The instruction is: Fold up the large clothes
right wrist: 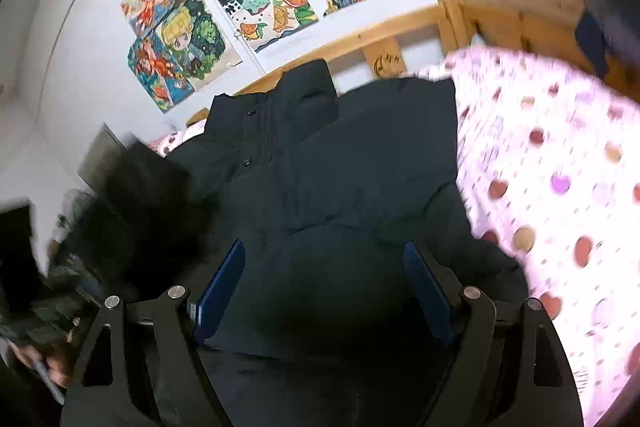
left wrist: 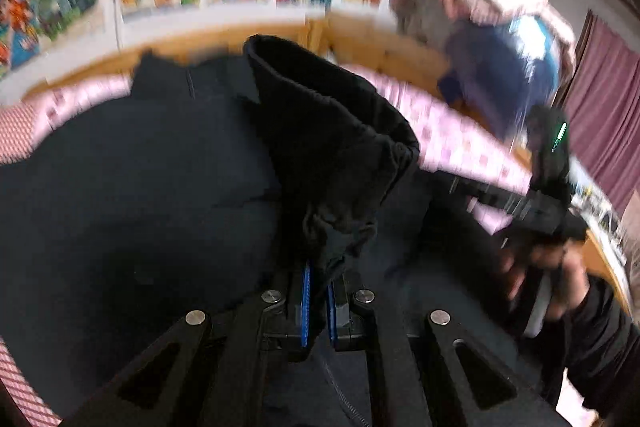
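Pink heart-print bedsheet (right wrist: 560,167) carries our dark padded jacket (right wrist: 360,167), laid flat for folding; we pinch its lifted sleeve (left wrist: 332,147) in the left gripper (left wrist: 318,299), presumably to fold it inward, right gripper (right wrist: 324,291) spread wide, empty, above it.

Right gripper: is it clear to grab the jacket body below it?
Probably yes. The right gripper is open with the jacket lying directly beneath, nothing between; the left gripper holds a sleeve off to the side.
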`<state>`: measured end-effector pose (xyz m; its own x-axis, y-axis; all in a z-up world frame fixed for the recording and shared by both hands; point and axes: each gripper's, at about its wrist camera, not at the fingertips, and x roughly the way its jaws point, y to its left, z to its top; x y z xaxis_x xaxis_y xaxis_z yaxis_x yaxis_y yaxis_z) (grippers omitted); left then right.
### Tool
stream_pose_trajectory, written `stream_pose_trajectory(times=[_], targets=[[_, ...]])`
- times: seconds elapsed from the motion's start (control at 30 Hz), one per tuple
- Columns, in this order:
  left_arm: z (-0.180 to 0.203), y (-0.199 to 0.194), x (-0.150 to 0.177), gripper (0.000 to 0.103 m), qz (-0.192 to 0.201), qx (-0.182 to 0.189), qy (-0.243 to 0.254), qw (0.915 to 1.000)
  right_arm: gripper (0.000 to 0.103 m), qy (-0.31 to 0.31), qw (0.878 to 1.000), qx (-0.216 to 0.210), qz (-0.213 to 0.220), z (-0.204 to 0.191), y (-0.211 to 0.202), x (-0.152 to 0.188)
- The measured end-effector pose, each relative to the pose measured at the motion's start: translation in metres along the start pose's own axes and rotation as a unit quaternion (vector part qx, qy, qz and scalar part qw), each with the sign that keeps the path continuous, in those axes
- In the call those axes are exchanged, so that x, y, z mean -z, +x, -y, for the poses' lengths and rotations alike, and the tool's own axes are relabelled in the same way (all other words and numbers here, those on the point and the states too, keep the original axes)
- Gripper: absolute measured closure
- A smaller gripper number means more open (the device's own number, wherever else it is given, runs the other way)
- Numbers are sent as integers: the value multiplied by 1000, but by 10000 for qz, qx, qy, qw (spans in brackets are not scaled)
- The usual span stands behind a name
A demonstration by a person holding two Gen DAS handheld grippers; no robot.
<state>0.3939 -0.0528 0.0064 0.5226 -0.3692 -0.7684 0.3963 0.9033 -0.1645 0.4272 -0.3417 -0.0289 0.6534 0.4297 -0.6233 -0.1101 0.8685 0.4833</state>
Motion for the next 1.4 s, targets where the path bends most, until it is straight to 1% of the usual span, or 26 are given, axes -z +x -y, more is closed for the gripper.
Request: stream_pose_trajectory(times=[0.03, 0.1, 0.2, 0.33, 0.43, 0.47, 0.63, 0.7, 0.73, 0.77, 0.8, 0.83, 0.87, 0.9, 1.0, 1.03, 1.07, 1.1, 1.13, 1.17, 1.2, 1.23, 1.33, 1.4], targets=[[0, 10, 6, 97, -217, -17, 10, 9998, 26, 157, 9998, -146, -39, 4, 5, 0], [-1, 22, 12, 97, -415, -25, 0, 9991, 26, 316, 9988, -380, -48, 7, 11, 4], [0, 27, 18, 96, -449, 20, -39, 9990, 26, 590, 9927, -1044, -91, 4, 24, 7], [1, 26, 22, 96, -435, 60, -70, 9990, 26, 695, 9818, -1757, -197, -15, 42, 10], [1, 26, 26, 96, -442, 71, -110, 9989, 25, 740, 9757, -2043, -296, -30, 55, 11], [0, 25, 23, 95, -446, 74, -118, 9989, 25, 782, 9732, -2135, -353, -35, 62, 10], [0, 16, 23, 92, -415, 115, -167, 9989, 25, 765, 9705, -2230, -511, -54, 78, 11], [1, 14, 25, 89, -412, 125, -181, 9989, 25, 837, 9670, -2333, -583, -53, 79, 14], [2, 13, 26, 86, -406, 171, -164, 9989, 25, 923, 9641, -2404, -643, -55, 84, 17], [2, 14, 23, 76, -405, 235, -144, 9988, 25, 986, 9619, -2458, -679, -52, 83, 19], [4, 13, 23, 61, -389, 343, -118, 9986, 25, 1062, 9595, -2510, -714, -52, 85, 22], [7, 11, 24, 53, -366, 422, -95, 9984, 25, 1130, 9571, -2562, -744, -52, 86, 24], [9, 8, 25, 39, -328, 469, -69, 9983, 25, 1171, 9556, -2594, -766, -52, 87, 26], [12, 4, 25, 32, -262, 457, -36, 9986, 25, 1196, 9553, -2587, -785, -52, 88, 28], [12, -7, 26, 31, -165, 368, -103, 9991, 25, 1112, 9643, -2233, -892, -54, 91, 33], [10, -14, 28, 31, -98, 379, -181, 9991, 28, 1036, 9678, -2099, -928, -56, 93, 35], [8, -21, 29, 31, -30, 392, -253, 9989, 41, 964, 9709, -1980, -939, -59, 93, 37], [6, -29, 31, 30, 58, 388, -332, 9987, 48, 906, 9736, -1872, -938, -59, 92, 37], [4, -37, 33, 30, 146, 354, -400, 9985, 63, 780, 9783, -1670, -943, -63, 92, 38], [-1, -47, 33, 28, 248, 303, -473, 9981, 70, 710, 9806, -1575, -928, -65, 90, 37], [-6, -58, 35, 26, 355, 219, -552, 9976, 84, 654, 9822, -1511, -905, -66, 88, 36], [-10, -67, 35, 25, 441, 143, -614, 9970, 94, 623, 9829, -1489, -884, -66, 84, 33], [-31, -98, 35, 23, 707, -163, -820, 9940, 97, 527, 9840, -1560, -678, -68, 68, 20], [-46, -117, 37, 21, 890, -373, -941, 9909, 98, 538, 9844, -1641, -346, -67, 48, 2]])
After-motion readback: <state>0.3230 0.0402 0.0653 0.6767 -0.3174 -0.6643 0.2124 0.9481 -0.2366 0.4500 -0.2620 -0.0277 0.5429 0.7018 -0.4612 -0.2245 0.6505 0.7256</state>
